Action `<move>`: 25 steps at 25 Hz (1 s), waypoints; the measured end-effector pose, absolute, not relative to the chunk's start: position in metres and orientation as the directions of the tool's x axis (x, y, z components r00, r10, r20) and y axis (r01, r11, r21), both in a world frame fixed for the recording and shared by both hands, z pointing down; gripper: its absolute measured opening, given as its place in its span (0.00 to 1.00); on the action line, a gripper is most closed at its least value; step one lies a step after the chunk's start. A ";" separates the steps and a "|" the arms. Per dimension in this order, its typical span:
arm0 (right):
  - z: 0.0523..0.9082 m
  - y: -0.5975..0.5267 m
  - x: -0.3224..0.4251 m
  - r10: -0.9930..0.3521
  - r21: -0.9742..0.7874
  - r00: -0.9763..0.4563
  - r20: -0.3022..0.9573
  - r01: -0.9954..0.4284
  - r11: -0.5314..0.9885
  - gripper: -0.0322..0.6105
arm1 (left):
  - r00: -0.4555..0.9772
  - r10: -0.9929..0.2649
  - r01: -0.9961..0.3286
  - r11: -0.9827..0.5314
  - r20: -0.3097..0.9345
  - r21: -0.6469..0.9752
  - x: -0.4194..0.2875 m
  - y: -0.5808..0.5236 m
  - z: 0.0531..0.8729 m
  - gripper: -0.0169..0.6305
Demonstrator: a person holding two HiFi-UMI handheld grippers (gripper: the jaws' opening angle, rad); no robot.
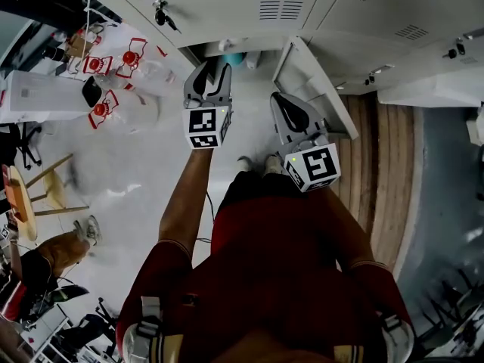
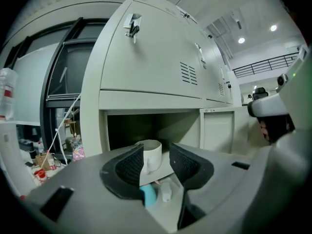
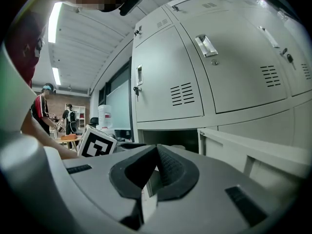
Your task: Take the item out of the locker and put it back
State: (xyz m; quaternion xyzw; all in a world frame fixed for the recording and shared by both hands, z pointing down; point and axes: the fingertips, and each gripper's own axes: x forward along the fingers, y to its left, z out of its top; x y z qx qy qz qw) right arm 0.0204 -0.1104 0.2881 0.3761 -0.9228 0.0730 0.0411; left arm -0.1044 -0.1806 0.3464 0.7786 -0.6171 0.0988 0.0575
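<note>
- Left tool (image 2: 156,150) gapes, empty, before the open locker (image 2: 180,128); right tool (image 3: 157,147) is clenched on nothing.
- Pale floor (image 1: 151,172) runs below; the door (image 1: 314,74) stands wide.
- Inside: white mug (image 2: 153,152), teal thing (image 2: 149,194), small white thing (image 2: 166,193).

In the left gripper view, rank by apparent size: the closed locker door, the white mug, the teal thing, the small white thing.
1. closed locker door
2. white mug
3. teal thing and small white thing: too alike to rank, and the teal one is partly hidden.
</note>
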 end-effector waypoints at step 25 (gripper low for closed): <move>0.316 -0.133 0.028 -0.731 -0.111 -0.658 0.180 -0.752 0.650 0.05 | 0.184 -0.932 -0.979 -0.202 0.312 -0.026 -0.116 -0.260 0.423 0.26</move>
